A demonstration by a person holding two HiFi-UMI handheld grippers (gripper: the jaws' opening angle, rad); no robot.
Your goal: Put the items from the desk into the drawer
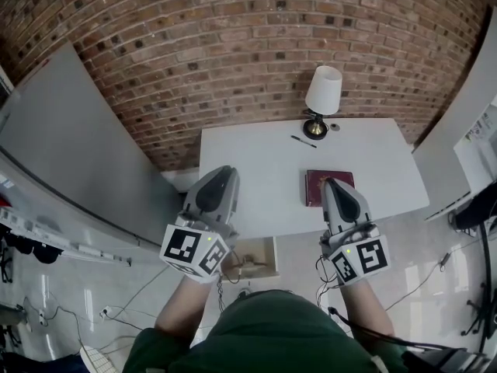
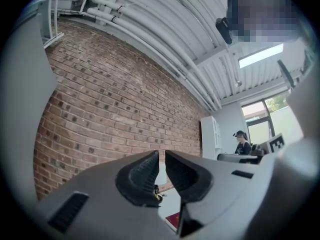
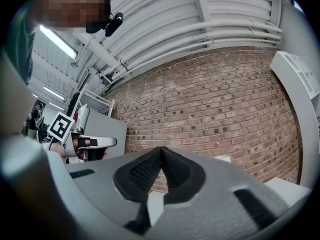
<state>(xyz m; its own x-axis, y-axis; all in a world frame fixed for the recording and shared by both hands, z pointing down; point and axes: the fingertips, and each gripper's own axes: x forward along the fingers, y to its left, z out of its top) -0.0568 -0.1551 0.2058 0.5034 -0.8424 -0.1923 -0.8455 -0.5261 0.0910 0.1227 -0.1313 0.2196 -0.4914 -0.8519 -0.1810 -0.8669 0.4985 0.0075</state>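
A white desk (image 1: 256,177) stands against the brick wall. On it lie a dark red book (image 1: 317,189), a black pen (image 1: 303,141) and a small round item (image 1: 335,127) beside a white-shaded lamp (image 1: 323,92). Below the desk's front edge a drawer (image 1: 260,255) stands pulled out. My left gripper (image 1: 224,172) hovers over the desk's front left, jaws close together with only a slit and nothing held. My right gripper (image 1: 331,182) is above the book's near edge, shut and empty. In the left gripper view the book (image 2: 173,219) shows low, under the left gripper (image 2: 161,154). The right gripper (image 3: 161,149) points at the wall.
A grey partition (image 1: 70,146) slants along the left and a white cabinet (image 1: 466,123) stands at the right. Cables (image 1: 140,294) trail over the floor near the drawer. A person (image 2: 243,143) sits at a far desk in the left gripper view.
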